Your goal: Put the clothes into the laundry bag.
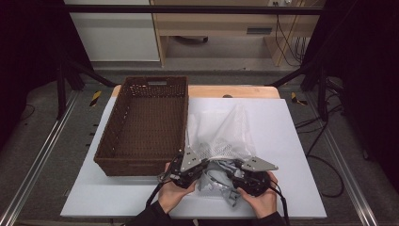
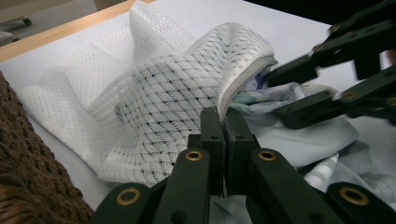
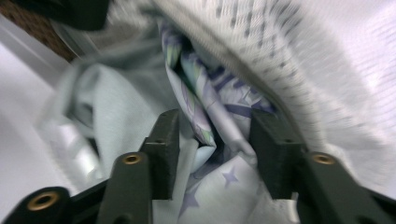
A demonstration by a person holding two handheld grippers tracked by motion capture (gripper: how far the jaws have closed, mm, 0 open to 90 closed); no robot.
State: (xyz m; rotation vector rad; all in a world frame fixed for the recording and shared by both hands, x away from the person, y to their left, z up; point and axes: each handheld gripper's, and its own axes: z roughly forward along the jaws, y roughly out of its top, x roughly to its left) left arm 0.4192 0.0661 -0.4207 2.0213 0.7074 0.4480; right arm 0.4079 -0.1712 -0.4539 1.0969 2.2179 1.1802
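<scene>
Pinching the mesh bag's (image 2: 154,107) rim with shut jaws, the left gripper (image 2: 223,122) seemingly holds its mouth open on the surface (image 1: 282,141) beside the basket (image 1: 146,125), while the right gripper's (image 3: 215,140) jaws stand part open around the patterned cloth (image 3: 210,116) at that mouth.

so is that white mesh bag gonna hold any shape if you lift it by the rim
Probably not: the white mesh bag lies draped in soft folds, so it should sag. Its open weave suggests it's light. The left gripper pinches its rim, and only that edge will likely rise.
</scene>
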